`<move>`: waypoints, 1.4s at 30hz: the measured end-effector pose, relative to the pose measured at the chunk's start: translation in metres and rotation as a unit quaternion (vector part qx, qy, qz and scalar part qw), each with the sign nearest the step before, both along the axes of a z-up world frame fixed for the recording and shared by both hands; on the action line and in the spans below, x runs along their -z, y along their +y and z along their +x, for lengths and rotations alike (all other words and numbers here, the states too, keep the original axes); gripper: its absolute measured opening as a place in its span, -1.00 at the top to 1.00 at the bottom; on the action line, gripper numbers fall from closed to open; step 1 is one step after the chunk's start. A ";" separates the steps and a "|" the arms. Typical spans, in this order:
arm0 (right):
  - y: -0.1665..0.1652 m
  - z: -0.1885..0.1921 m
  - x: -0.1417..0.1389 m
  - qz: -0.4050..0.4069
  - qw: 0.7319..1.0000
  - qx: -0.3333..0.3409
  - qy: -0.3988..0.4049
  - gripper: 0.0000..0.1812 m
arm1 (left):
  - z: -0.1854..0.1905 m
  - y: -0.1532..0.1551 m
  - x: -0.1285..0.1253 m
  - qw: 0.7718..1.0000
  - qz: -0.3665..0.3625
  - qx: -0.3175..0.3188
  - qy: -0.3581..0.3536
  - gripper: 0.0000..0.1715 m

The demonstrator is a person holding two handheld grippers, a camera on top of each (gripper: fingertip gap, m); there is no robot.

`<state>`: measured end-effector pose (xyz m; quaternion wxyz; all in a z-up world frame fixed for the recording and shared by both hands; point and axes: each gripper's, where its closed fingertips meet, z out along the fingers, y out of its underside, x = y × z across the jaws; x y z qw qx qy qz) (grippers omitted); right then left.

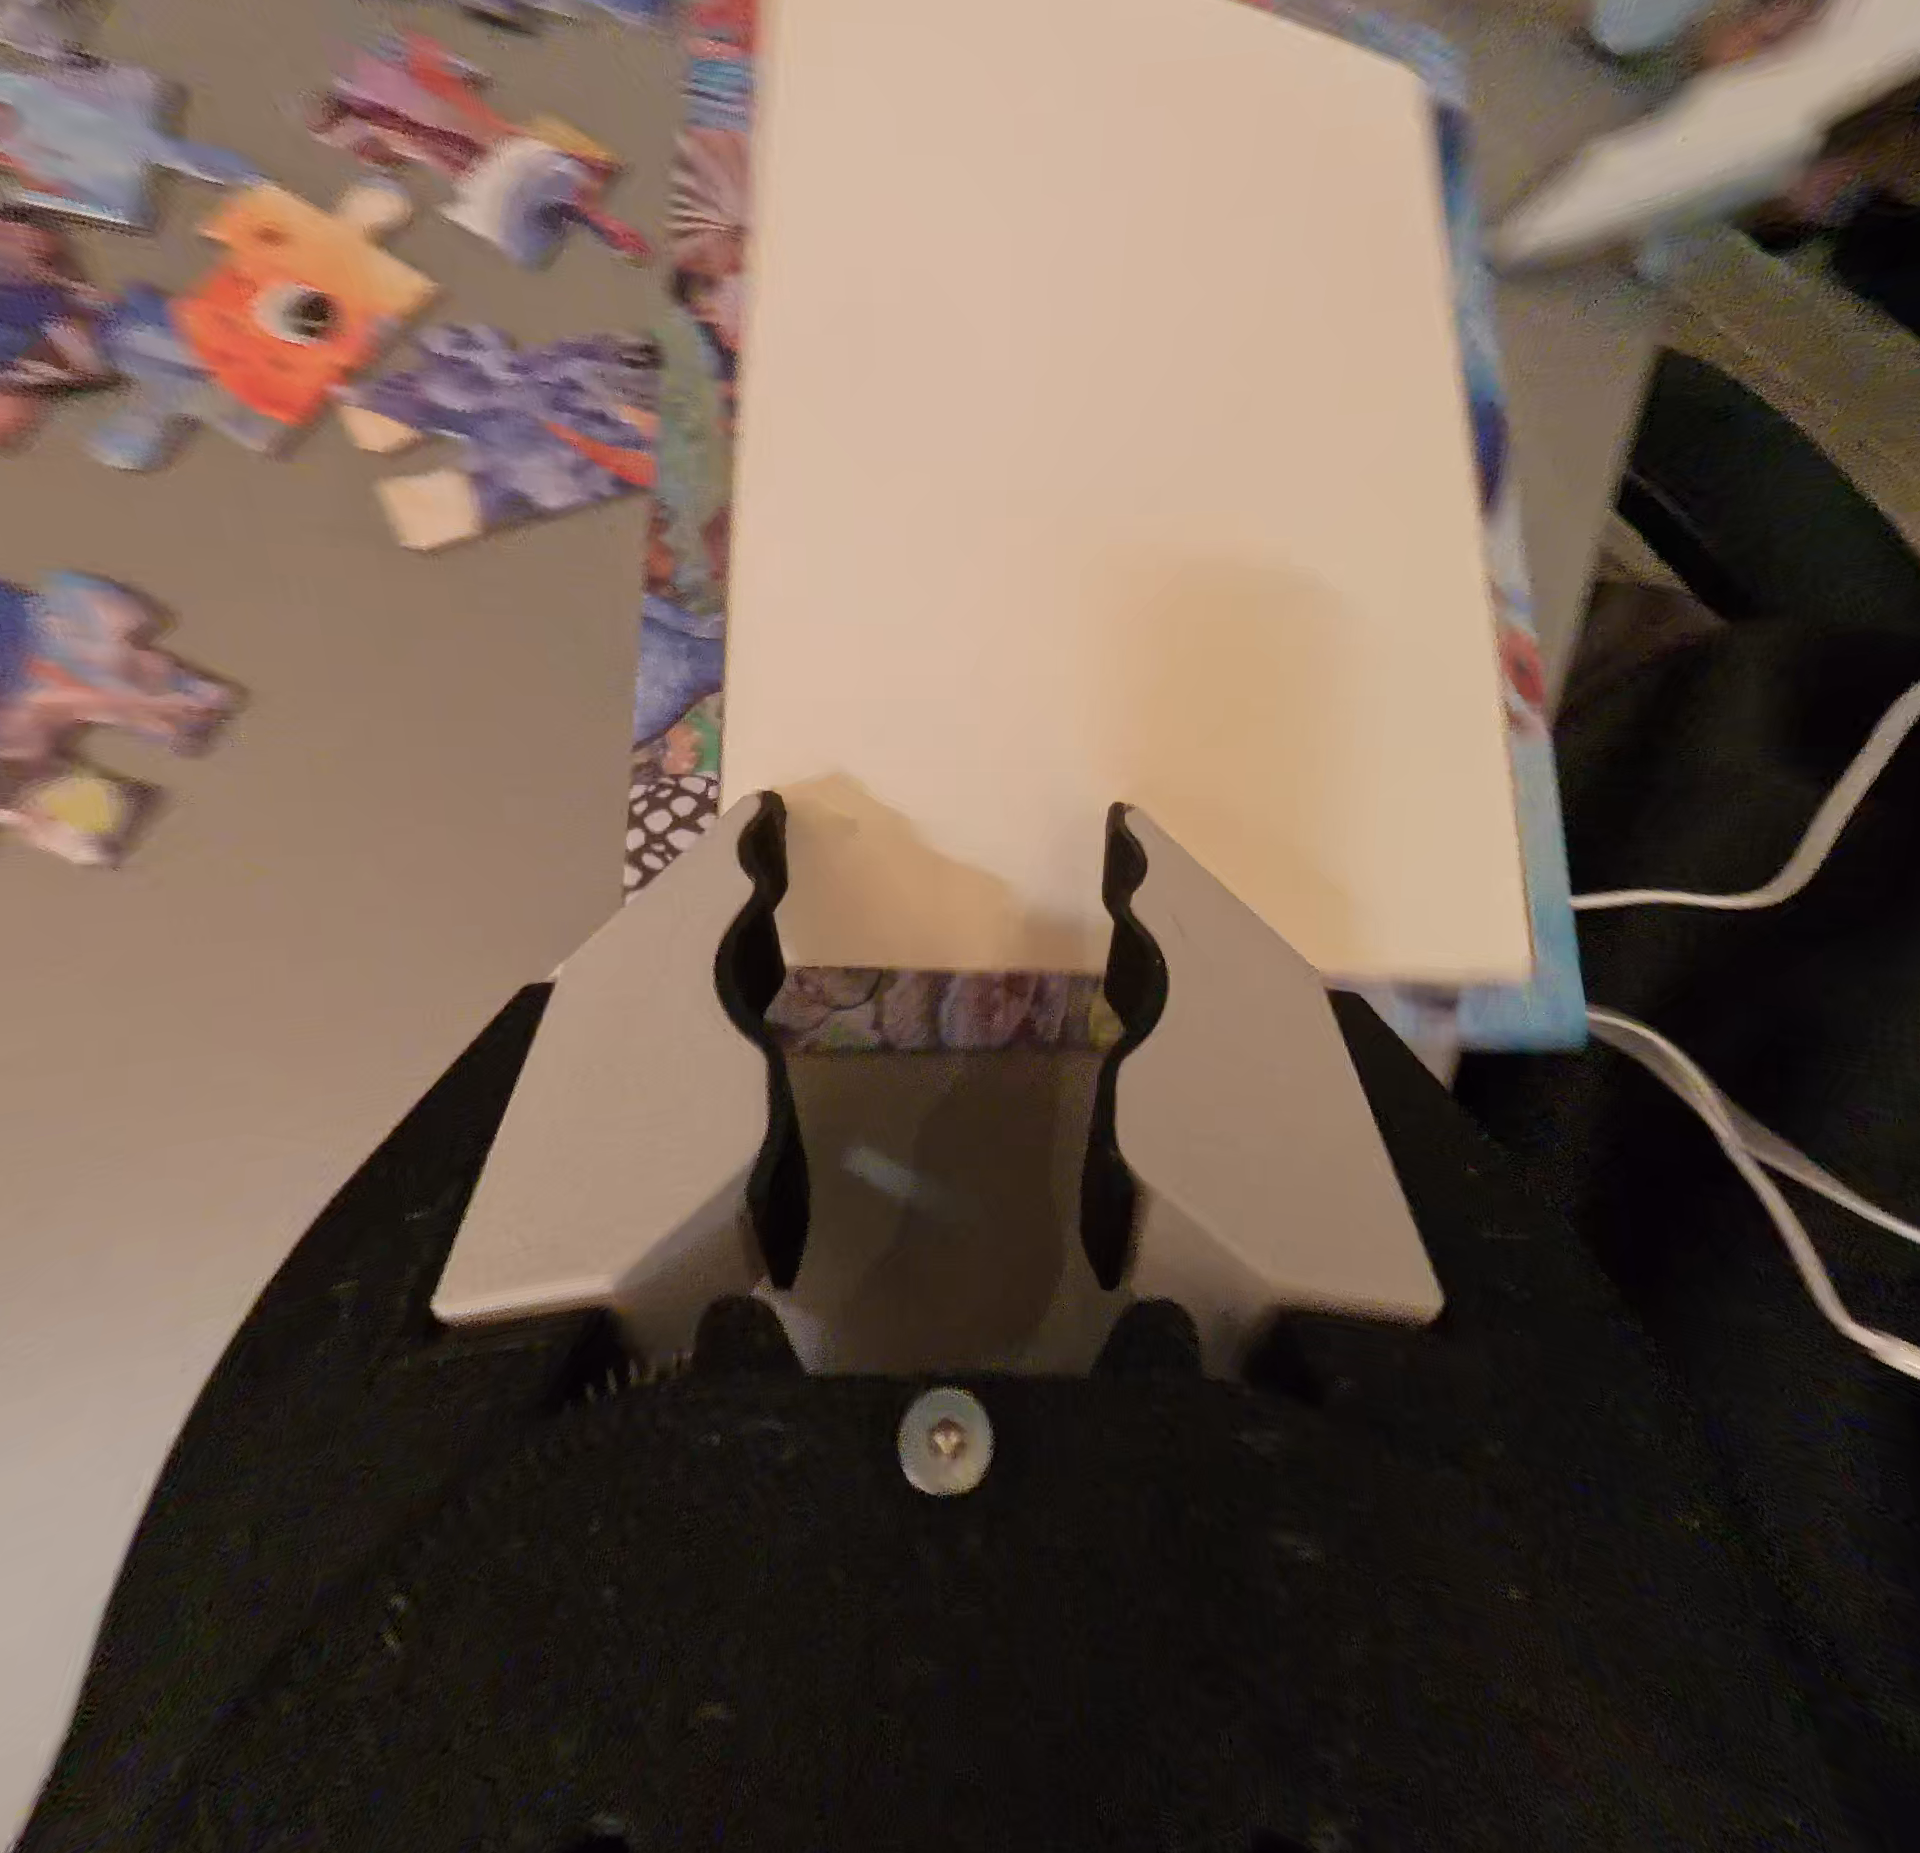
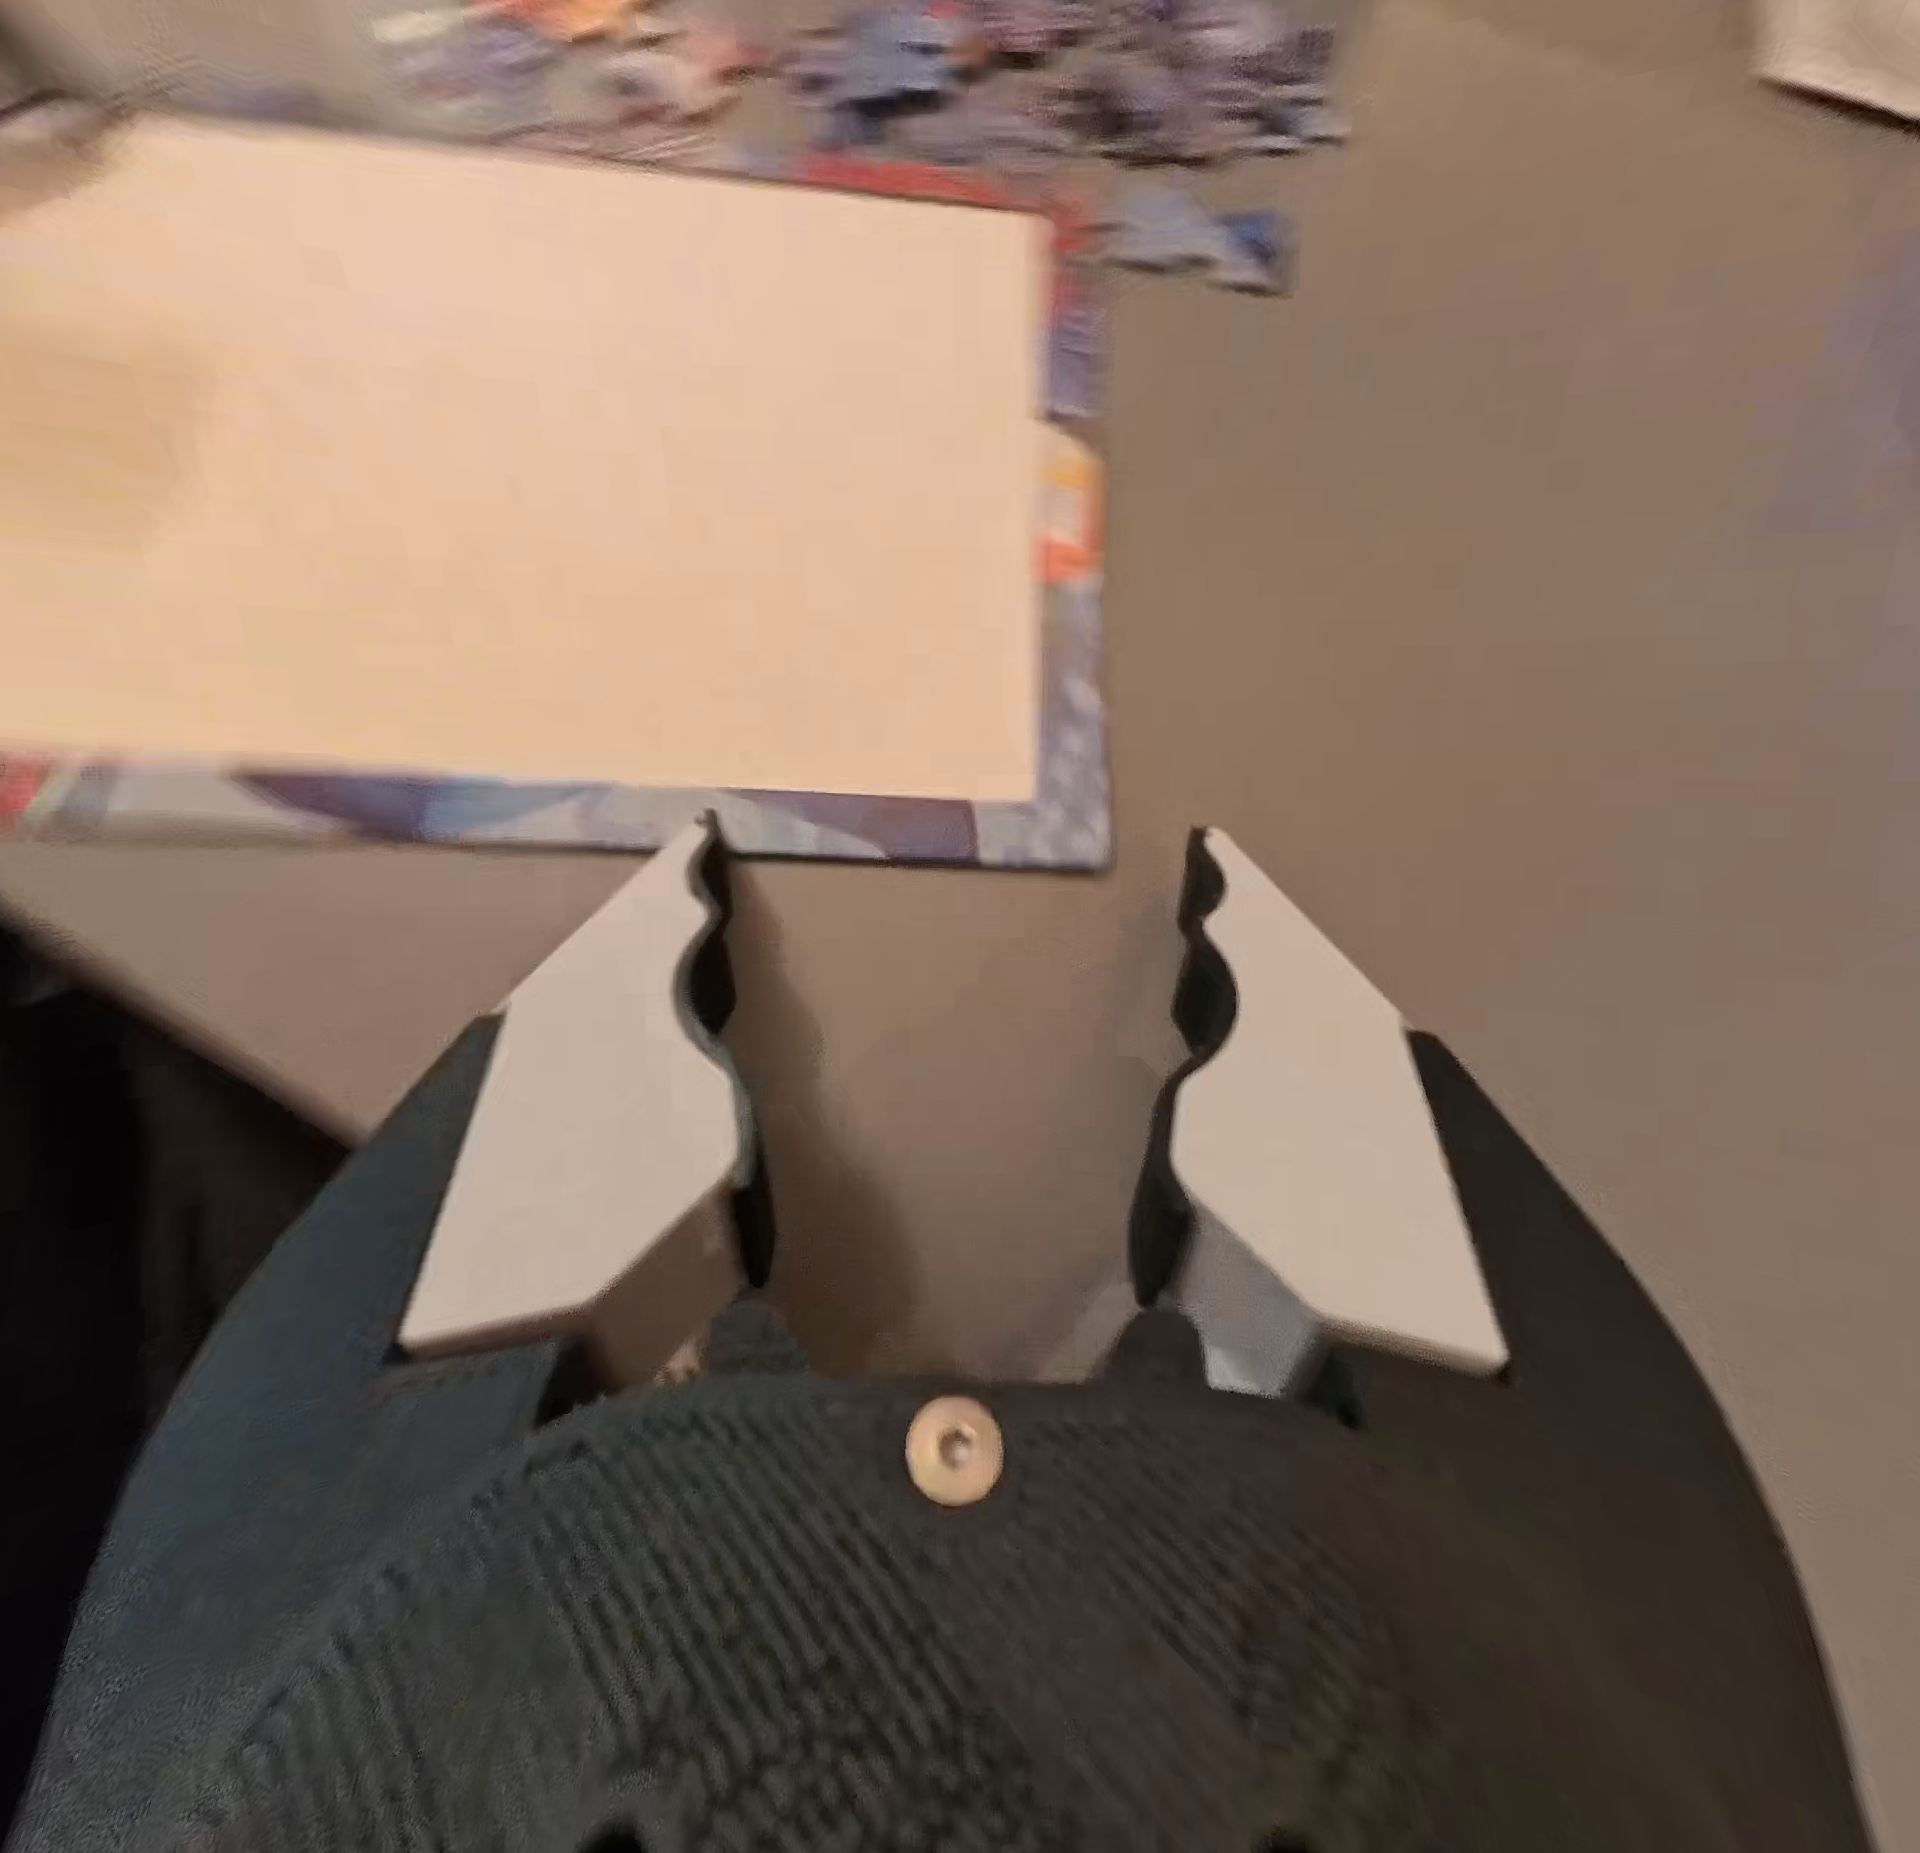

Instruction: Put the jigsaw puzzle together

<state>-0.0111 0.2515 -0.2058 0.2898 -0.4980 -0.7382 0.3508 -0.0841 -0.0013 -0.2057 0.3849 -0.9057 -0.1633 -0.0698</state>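
The puzzle frame has a cream bed [image 1: 1091, 401] with no pieces in it and a colourful border [image 1: 675, 660]. It also shows in the right wrist view [image 2: 520, 473]. Loose pieces lie on the grey table to its left: an orange one [image 1: 281, 328], a purple-blue one [image 1: 520, 432] and several others. They are a blurred cluster in the right wrist view [image 2: 883, 58]. My left gripper [image 1: 942, 806] is open and empty, over the frame's near edge. My right gripper [image 2: 956, 824] is open and empty, just off the frame's corner. It shows blurred in the left wrist view [image 1: 1714, 141].
White cables [image 1: 1766, 1180] hang past the table's right edge, with dark space beyond. A white sheet [image 2: 1839, 27] lies at the far right of the table. Bare grey table [image 2: 1455, 556] lies right of the frame.
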 end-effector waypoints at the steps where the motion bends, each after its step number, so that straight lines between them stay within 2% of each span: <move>1: 0.018 -0.005 -0.001 -0.002 0.999 0.044 0.004 0.20 | 0.016 0.002 -0.001 1.000 0.003 0.017 -0.012 0.32; 4: 0.039 -0.008 -0.005 -0.021 0.995 0.096 0.004 0.21 | 0.058 0.014 -0.002 0.997 0.010 0.065 -0.032 0.33; 6: 0.041 0.000 -0.006 -0.007 0.995 0.100 0.006 0.23 | 0.078 0.023 -0.002 0.995 0.008 0.094 -0.029 0.33; 10: 0.022 0.040 -0.011 0.071 0.996 0.058 0.016 0.41 | 0.104 0.042 -0.002 0.991 0.002 0.128 -0.028 0.34; 13: -0.017 0.089 -0.006 0.124 0.992 0.012 0.021 0.51 | 0.120 0.050 -0.002 0.989 0.006 0.147 -0.034 0.34; 14: -0.034 0.105 -0.001 0.104 0.994 0.005 0.015 0.51 | 0.126 0.053 -0.003 0.987 0.013 0.154 -0.042 0.34; 16: -0.062 0.126 0.006 0.016 1.000 0.016 -0.003 0.47 | 0.133 0.058 -0.003 0.986 0.022 0.159 -0.045 0.34; 17: -0.068 0.131 0.008 -0.039 0.999 0.034 -0.015 0.55 | 0.134 0.060 -0.003 0.986 0.025 0.159 -0.044 0.35; 19: -0.071 0.132 0.009 -0.142 0.987 0.067 -0.034 0.57 | 0.134 0.063 -0.003 0.987 0.027 0.154 -0.044 0.36; 22: -0.073 0.129 0.009 -0.298 0.949 0.076 -0.075 0.61 | 0.130 0.064 -0.002 0.989 0.035 0.139 -0.036 0.38; 25: -0.082 0.129 0.004 -0.405 0.905 0.057 -0.116 0.67 | 0.128 0.064 -0.003 0.990 0.055 0.125 -0.029 0.41; 26: -0.086 0.129 -0.005 -0.435 0.893 0.043 -0.107 0.51 | 0.128 0.064 -0.002 0.990 0.058 0.122 -0.034 0.41; 27: -0.089 0.128 -0.012 -0.457 0.883 0.034 -0.099 0.55 | 0.129 0.064 -0.003 0.990 0.062 0.121 -0.037 0.41; 28: -0.091 0.127 -0.014 -0.464 0.880 0.030 -0.098 0.54 | 0.130 0.064 -0.003 0.990 0.064 0.119 -0.037 0.41; 31: -0.089 0.124 -0.006 -0.441 0.891 0.040 -0.103 0.60 | 0.130 0.064 -0.001 0.990 0.056 0.124 -0.028 0.41; 36: -0.086 0.120 0.016 -0.436 0.884 0.076 -0.153 0.66 | 0.130 0.064 -0.003 0.989 0.063 0.128 -0.041 0.41; 42: -0.097 0.113 0.010 -0.459 0.873 0.056 -0.155 0.82 | 0.130 0.063 -0.003 0.989 0.064 0.130 -0.040 0.41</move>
